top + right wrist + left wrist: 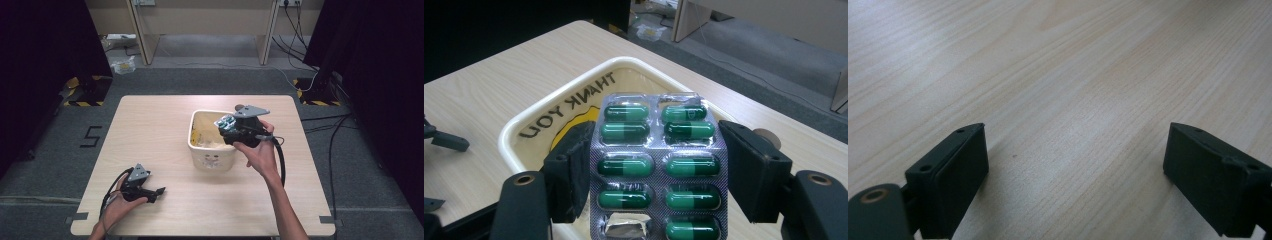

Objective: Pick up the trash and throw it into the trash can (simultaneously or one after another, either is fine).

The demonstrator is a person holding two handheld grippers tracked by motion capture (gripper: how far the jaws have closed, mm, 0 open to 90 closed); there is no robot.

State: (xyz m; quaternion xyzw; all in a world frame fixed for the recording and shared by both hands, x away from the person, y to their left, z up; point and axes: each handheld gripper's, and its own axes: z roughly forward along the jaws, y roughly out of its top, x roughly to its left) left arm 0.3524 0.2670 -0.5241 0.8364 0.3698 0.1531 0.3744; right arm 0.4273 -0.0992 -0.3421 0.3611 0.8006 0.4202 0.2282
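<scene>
At lower left of the high view, we see the left claw [159, 190] resting on the pale wooden tabletop [165, 125], jaws apart and empty. Right of centre, the right claw [225, 124] is clamped across the silver foil blister pack of green capsules [658, 170], above the cream plastic tub [212, 159]. We judge the pack light, thin, slippery and easily creased; grip its long edges. Count: one pack, nine capsules visible, one pocket empty, one tub.

High view down on table [165, 210], gripper views close, right sharing the tub [511, 131].
</scene>
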